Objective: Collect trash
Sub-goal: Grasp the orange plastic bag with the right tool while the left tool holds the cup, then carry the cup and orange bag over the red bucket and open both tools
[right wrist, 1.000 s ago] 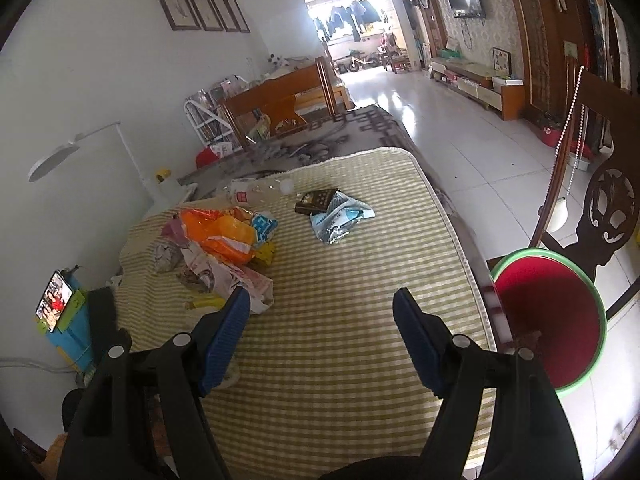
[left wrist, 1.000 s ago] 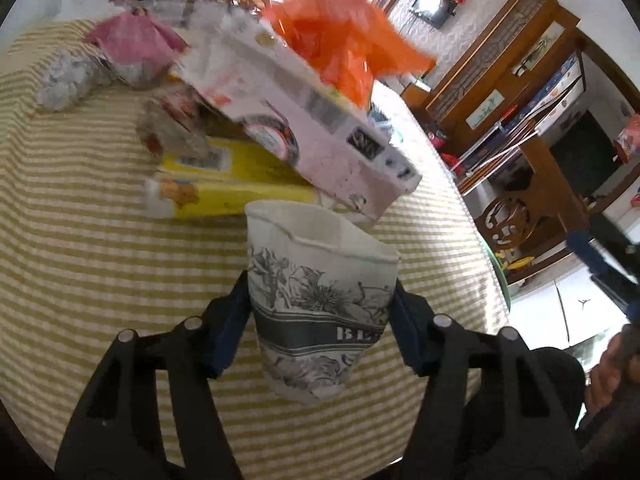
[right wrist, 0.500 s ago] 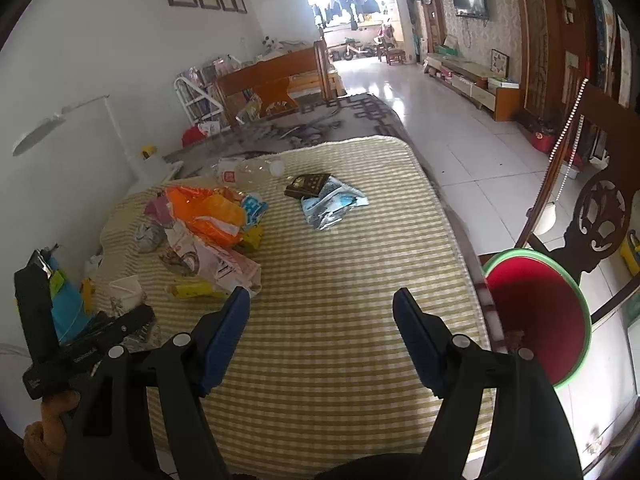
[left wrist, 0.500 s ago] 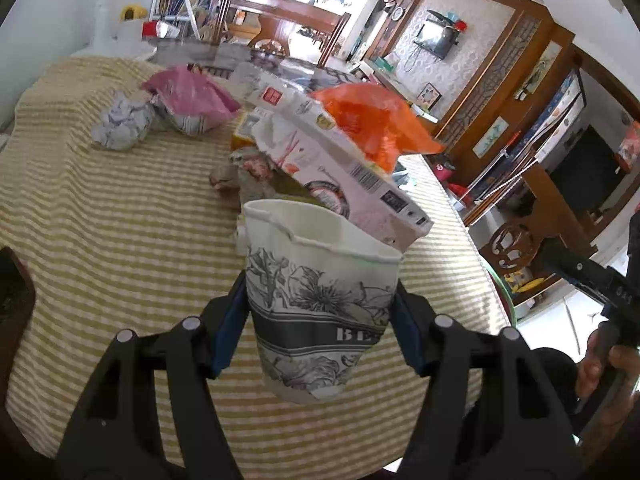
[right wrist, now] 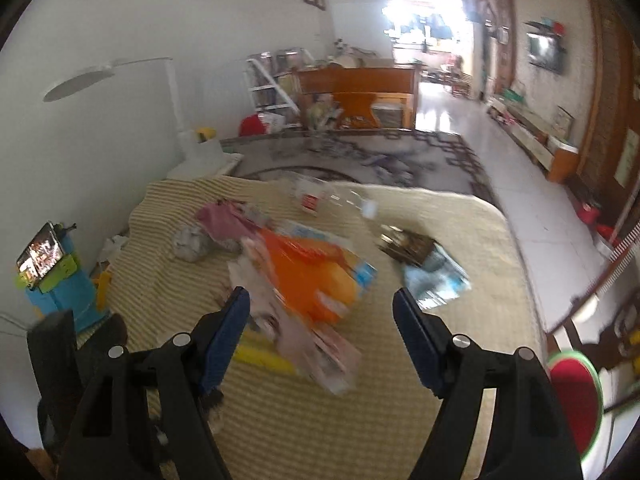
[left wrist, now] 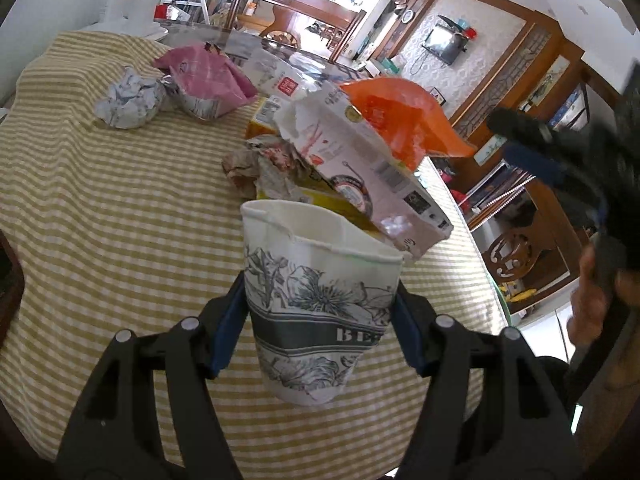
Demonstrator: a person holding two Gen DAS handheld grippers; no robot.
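above the checked tablecloth [left wrist: 100, 200], the left gripper [left wrist: 320, 312] is clenched on a paper cup [left wrist: 320, 304], cup upright and a bit crushed at the rim, lifted clear of the cloth. step in hand looks like carrying the cup off to the bin; the red bin with green rim [right wrist: 572, 404] sits on the floor off the table's right edge. next move probably needs a swing right and over the bin before letting go. the right gripper [right wrist: 322, 336] hangs with jaws wide apart, nothing between them, angled down at the trash pile: orange plastic bag [right wrist: 312, 280], torn pink carton [left wrist: 360, 168], crumpled paper ball [left wrist: 128, 100]. right view is motion blurred.
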